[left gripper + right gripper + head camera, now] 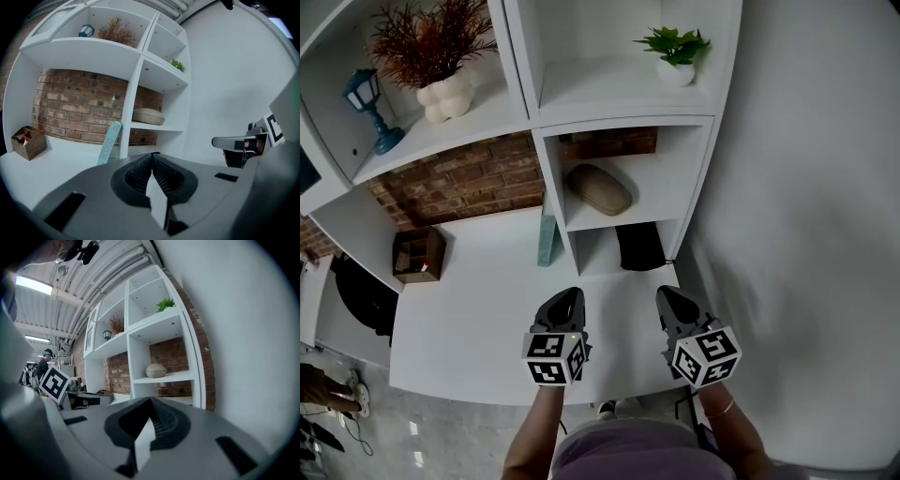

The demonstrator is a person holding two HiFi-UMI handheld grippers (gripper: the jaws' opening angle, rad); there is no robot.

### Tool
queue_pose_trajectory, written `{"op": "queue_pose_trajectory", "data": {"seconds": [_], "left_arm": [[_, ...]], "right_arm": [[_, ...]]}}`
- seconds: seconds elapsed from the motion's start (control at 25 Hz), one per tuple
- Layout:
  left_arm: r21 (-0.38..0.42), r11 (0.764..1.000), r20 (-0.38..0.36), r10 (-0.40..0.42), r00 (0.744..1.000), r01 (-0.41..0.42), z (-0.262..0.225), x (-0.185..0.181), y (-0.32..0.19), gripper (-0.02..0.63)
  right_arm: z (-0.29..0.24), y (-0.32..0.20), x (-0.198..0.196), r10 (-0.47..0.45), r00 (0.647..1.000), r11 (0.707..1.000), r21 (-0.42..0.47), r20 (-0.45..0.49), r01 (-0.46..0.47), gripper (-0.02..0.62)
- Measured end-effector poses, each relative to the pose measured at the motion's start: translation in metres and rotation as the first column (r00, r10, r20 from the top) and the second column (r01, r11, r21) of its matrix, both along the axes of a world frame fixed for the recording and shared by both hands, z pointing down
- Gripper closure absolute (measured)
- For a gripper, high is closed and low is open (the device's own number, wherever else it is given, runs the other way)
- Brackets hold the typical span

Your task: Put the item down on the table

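My left gripper (570,296) and right gripper (667,295) hover side by side over the near edge of the white table (478,309), both shut with nothing between the jaws. In the left gripper view the jaws (152,157) meet in a closed line, and the right gripper (239,142) shows at the right. The right gripper view shows the same closed line (151,402). A tan oval item (600,189) lies on the middle shelf ahead. A teal flat strip (547,240) leans against the shelf's divider.
A white shelf unit (548,178) stands at the table's back, with a black object (639,246) in its low cubby. A wooden box (418,254) sits at the back left. A vase of dried plants (445,94), a blue lantern (370,108) and a green plant (675,52) stand higher up. A white wall (806,216) closes the right.
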State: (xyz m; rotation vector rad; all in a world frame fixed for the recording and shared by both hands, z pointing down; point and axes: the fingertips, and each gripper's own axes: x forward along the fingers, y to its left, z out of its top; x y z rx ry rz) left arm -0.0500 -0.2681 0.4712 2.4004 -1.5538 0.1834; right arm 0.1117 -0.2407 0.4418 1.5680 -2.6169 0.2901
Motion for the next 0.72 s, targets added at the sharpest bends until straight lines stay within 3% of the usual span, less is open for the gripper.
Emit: {"op": "queue_pose_trajectory", "data": {"seconds": [0.72], "left_arm": [[-0.010, 1.000, -0.005, 0.017, 1.000, -0.017, 0.003, 0.004, 0.008, 0.597]], "right_arm": [[0.006, 0.010, 0.012, 0.065, 0.997, 0.998, -0.015, 0.047, -0.064, 0.592]]}}
